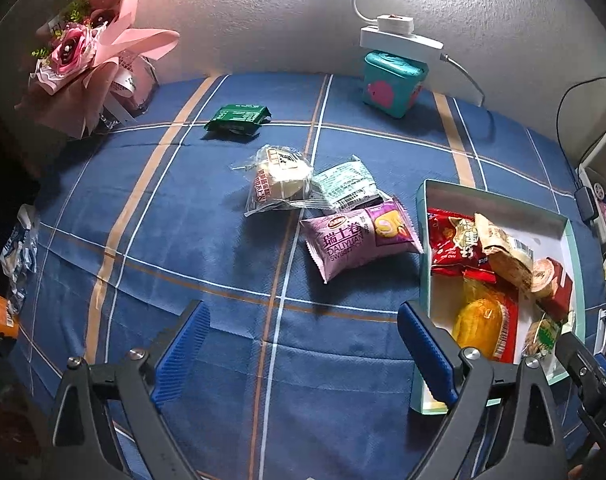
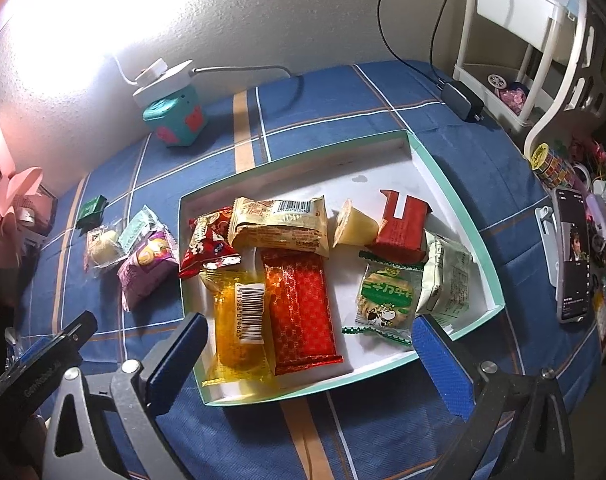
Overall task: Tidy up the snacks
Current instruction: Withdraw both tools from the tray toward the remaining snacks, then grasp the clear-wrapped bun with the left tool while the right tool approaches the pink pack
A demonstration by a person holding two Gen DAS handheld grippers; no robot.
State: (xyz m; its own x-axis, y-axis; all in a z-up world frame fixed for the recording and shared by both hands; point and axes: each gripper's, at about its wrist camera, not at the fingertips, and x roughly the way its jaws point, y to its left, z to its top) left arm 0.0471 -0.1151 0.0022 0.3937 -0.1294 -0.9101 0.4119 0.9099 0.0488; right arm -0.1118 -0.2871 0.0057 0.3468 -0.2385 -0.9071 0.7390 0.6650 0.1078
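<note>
A: How were the two tools seen?

B: The left tool was held wide open above the blue checked cloth that covered the surface, and nothing was gripped between its blue fingers. The right tool was likewise spread wide and empty, poised over the near end of the box.

A: Where were the snacks found?

B: Four packets were left loose on the cloth. A purple cake packet was lain just beside the box's left wall. Touching it at the back, a pale green packet was seen, and a clear-wrapped bun was pressed against that one. A dark green packet was set well apart, nearer the wall.

A: And inside the box?

B: Several were already gathered there. A yellow cake and a red bar were laid side by side at the near end. Behind them a red bag was partly overlapped by a tan packet. A jelly cup was tipped on its side next to a red carton. A green-and-white biscuit packet was rested against a pale packet by the right wall.

A: What else was noticed?

B: A teal cube with a white power strip on top was placed by the wall, a pink bouquet at the far left, and a phone to the right of the box.
</note>
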